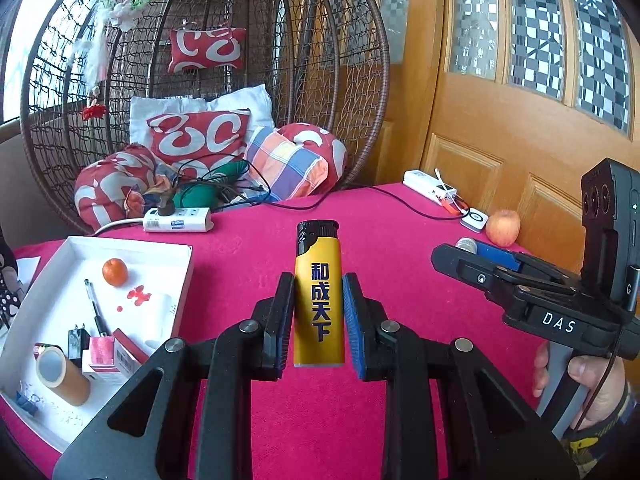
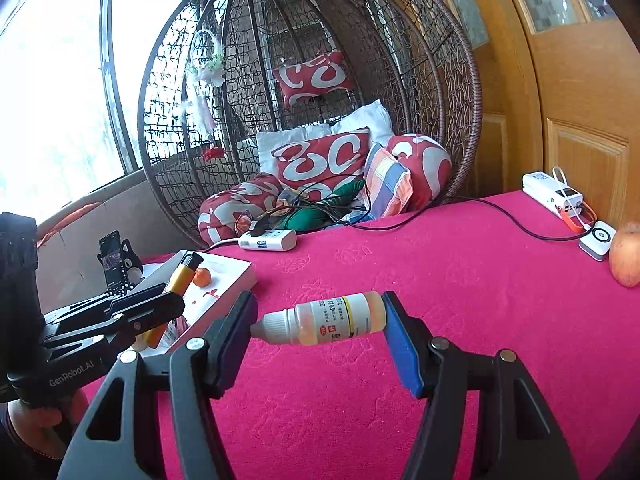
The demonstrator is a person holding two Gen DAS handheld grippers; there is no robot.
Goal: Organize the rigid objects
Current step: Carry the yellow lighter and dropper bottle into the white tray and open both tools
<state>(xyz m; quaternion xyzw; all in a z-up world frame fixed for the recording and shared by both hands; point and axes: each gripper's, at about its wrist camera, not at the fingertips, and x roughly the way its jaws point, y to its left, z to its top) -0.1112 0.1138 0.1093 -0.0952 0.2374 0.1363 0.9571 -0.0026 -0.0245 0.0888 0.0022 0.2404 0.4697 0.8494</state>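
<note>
Left gripper clamps lighter; right grips bottle.

Bare red cloth ahead; white tray left

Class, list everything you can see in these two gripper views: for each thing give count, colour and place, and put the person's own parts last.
lighter: one, yellow with black top, upright in left hand-held gripper
dropper bottle: one, pale with white cap, sideways in right hand-held gripper
tray: one, white, table's left
orange: one, in tray
pen: one, black, in tray
tape roll: one, brown, in tray
apple: one, red-yellow, table's right
power strip: one, white, table's far edge
tablecloth: one, magenta
hanging chair: one, brown wicker, behind table
left hand-held gripper: black, holding lighter
right hand-held gripper: black, holding bottle
</note>
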